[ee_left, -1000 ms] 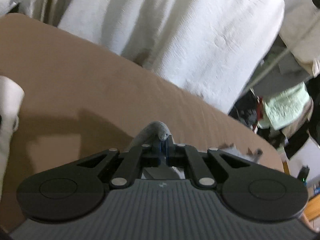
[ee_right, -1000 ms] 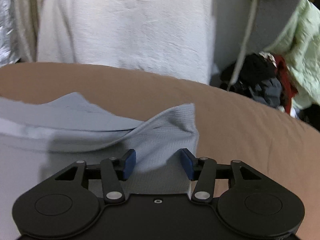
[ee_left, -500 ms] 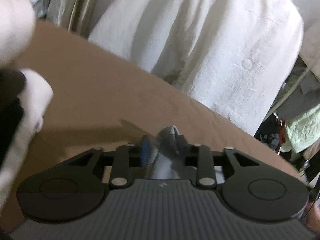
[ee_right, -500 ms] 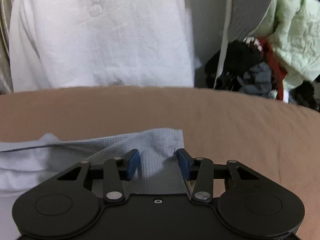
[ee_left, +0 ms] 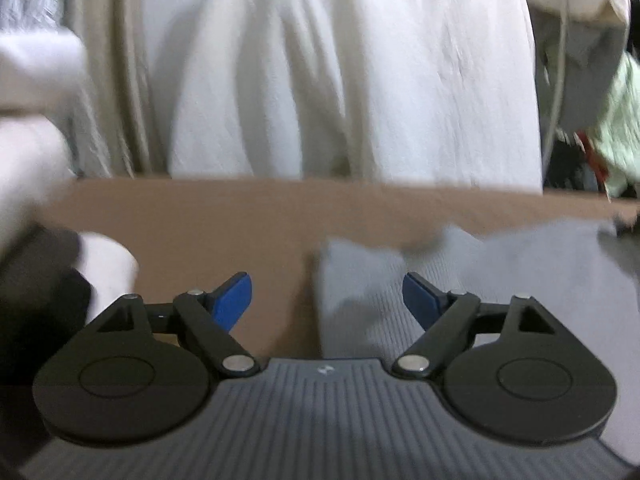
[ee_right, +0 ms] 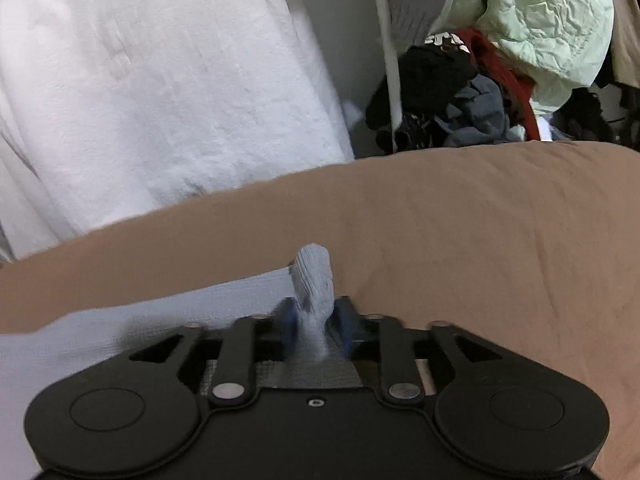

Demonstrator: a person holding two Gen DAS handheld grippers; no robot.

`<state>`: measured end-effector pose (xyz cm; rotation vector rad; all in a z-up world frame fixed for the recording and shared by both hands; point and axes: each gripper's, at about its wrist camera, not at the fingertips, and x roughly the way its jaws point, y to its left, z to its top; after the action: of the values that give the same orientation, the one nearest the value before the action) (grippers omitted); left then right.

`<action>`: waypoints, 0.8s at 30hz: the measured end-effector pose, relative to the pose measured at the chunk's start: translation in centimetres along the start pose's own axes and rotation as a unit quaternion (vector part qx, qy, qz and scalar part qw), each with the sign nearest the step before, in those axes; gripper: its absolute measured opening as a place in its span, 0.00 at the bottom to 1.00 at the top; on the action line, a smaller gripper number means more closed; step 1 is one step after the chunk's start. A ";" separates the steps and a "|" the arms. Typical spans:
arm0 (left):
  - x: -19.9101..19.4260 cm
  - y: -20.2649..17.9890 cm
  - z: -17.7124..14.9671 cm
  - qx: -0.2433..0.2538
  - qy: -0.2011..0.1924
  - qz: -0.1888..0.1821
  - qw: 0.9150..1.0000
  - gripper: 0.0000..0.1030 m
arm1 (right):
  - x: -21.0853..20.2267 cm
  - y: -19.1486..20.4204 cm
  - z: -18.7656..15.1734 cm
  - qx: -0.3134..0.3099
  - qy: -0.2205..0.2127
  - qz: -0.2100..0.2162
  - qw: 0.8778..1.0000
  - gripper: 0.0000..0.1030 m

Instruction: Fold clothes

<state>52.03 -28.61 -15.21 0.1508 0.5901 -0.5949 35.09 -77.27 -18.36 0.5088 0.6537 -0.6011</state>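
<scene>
2 grippers | left gripper [ee_left: 326,296] fingers spreading, empty | right gripper [ee_right: 317,326] fingers opening around ribbed grey garment [ee_right: 314,280] fold

Grey garment [ee_right: 312,280] is ribbed knit cloth; brown cover [ee_right: 480,220] smooth matt fabric; white drape [ee_left: 360,80] seemingly crinkled cotton.

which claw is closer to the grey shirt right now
Right. The right claw has a bunched fold of the grey shirt between its opening pads; the left claw stands wide, pads clear of the cloth.

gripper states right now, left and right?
Left gripper: open, jaws opening, pads clear of the grey garment.
Right gripper: a pinched fold of it between the pads, jaws opening.
</scene>
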 end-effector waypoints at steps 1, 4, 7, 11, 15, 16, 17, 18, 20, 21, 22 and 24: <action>0.2 -0.3 -0.3 0.003 0.014 0.015 1.000 0.79 | -0.1 -0.6 0.0 0.006 0.004 0.006 1.000 0.55; 1.3 -0.5 -0.8 0.001 0.059 0.088 0.994 0.53 | -0.6 -1.4 0.0 -0.001 0.011 0.020 1.000 0.54; -1.9 0.6 -1.6 -0.051 0.077 0.084 0.992 0.53 | -2.4 -2.3 -0.5 -0.001 0.003 0.011 1.000 0.54; -8.8 1.2 -5.0 -0.087 0.076 -0.024 0.993 0.64 | -7.4 -3.7 -3.3 -0.015 0.003 0.065 0.998 0.57; -12.5 1.6 -9.4 -0.127 0.091 -0.068 0.985 0.69 | -11.5 -5.2 -8.5 -0.012 0.037 0.120 0.992 0.57; -12.6 1.7 -10.1 -0.132 0.102 -0.079 0.983 0.69 | -12.4 -5.5 -10.0 -0.006 0.043 0.130 0.991 0.57; -12.7 1.8 -10.9 -0.151 0.111 -0.087 0.978 0.67 | -13.1 -5.8 -11.2 0.000 0.047 0.137 0.990 0.57; -12.9 2.0 -11.4 -0.177 0.116 -0.088 0.973 0.66 | -13.7 -6.0 -12.2 0.005 0.050 0.143 0.988 0.57; -13.3 2.8 -12.5 -0.236 0.113 -0.104 0.960 0.69 | -15.1 -6.6 -13.6 0.010 0.036 0.171 0.985 0.57; -13.2 3.1 -12.7 -0.250 0.114 -0.111 0.955 0.69 | -15.7 -6.9 -14.0 0.016 0.024 0.180 0.983 0.57; -13.1 3.2 -12.9 -0.259 0.121 -0.107 0.952 0.69 | -16.3 -7.3 -14.4 0.023 0.013 0.188 0.982 0.57; -13.2 3.3 -13.3 -0.270 0.118 -0.104 0.950 0.69 | -17.2 -8.1 -14.8 0.040 -0.002 0.195 0.980 0.57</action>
<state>38.71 -15.58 -18.87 -0.3672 0.9891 -0.6027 12.79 -68.12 -18.73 0.6896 0.5076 -0.2579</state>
